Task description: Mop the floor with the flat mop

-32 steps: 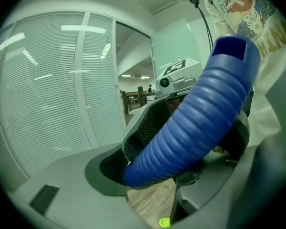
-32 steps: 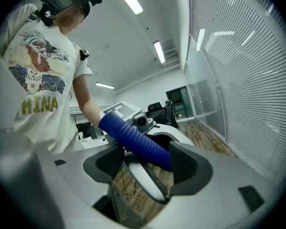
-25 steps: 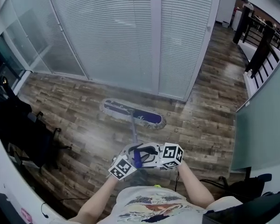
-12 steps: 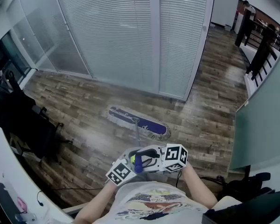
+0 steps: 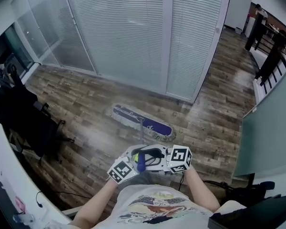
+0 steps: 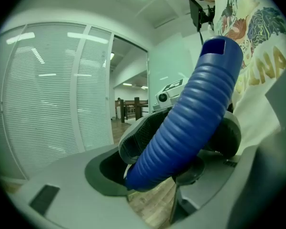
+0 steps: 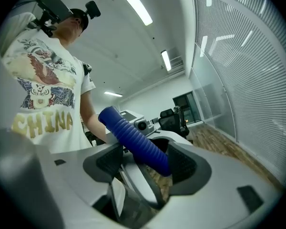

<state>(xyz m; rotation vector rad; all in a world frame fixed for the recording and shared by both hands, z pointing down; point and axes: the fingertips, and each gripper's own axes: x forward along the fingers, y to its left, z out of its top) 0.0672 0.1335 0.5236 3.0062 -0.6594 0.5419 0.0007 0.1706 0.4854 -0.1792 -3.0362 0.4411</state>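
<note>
Stands on the wood-plank floor (image 5: 86,142) with the flat mop (image 5: 142,123) out in front; holds its blue ribbed grip (image 5: 141,162) in both tools, close to the printed shirt (image 5: 152,209); clamps the left gripper (image 5: 132,160) onto that grip, jaws pressed against the ribs from either side in the left gripper view; clamps the right gripper (image 5: 156,157) onto the same grip just beside the left one, jaws closed round it in the right gripper view, the grip's free end sticking out past them. Rests the mop's purple, pale-fringed pad flat on the planks, slanted, left end farther away than the right; runs the thin pole (image 5: 142,137) from the pad's middle back up to the grip.

Against a second ago, has drawn the pad back from the foot of the blind-covered glass wall (image 5: 128,37) and nearer the body; against half a second ago, has barely shifted it, slant unchanged; has kept both grippers clamped throughout at the same place on the grip. Leaves the black office chair (image 5: 24,118) well apart at the left.
</note>
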